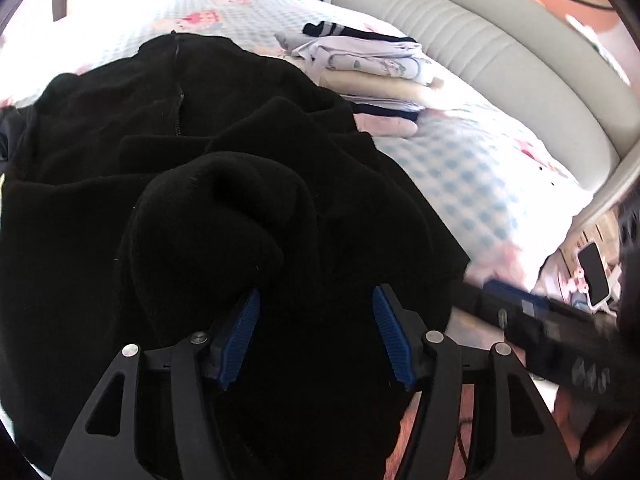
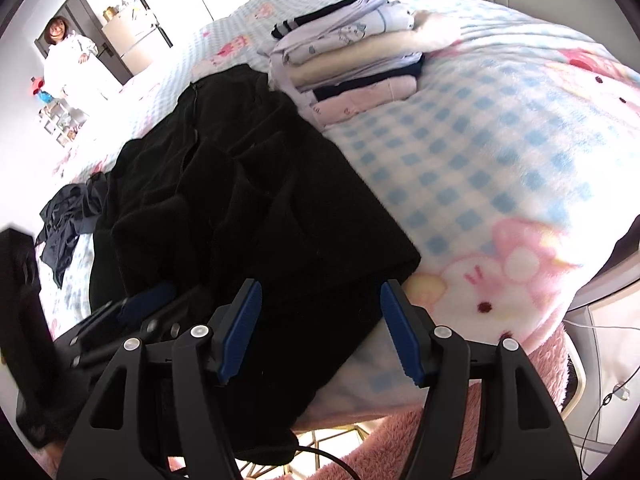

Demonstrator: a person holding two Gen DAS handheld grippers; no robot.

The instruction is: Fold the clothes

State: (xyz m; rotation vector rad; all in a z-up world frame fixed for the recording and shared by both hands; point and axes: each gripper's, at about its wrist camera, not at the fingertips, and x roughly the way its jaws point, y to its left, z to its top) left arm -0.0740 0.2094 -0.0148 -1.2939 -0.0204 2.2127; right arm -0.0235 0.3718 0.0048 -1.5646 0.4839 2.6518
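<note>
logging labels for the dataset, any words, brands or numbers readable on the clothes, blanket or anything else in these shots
None can be read.
Blue-checked cartoon blanket: pictures only, no words.
Stack of folded pale printed clothes: small prints, too blurred to read.
Black fleece zip jacket: no label showing.
Black-screened phone: dark screen.

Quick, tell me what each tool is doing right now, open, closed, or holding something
Left tool: open over the black fleece garment, not gripping it.
Right tool: open at the garment's near edge, holding nothing.
</note>
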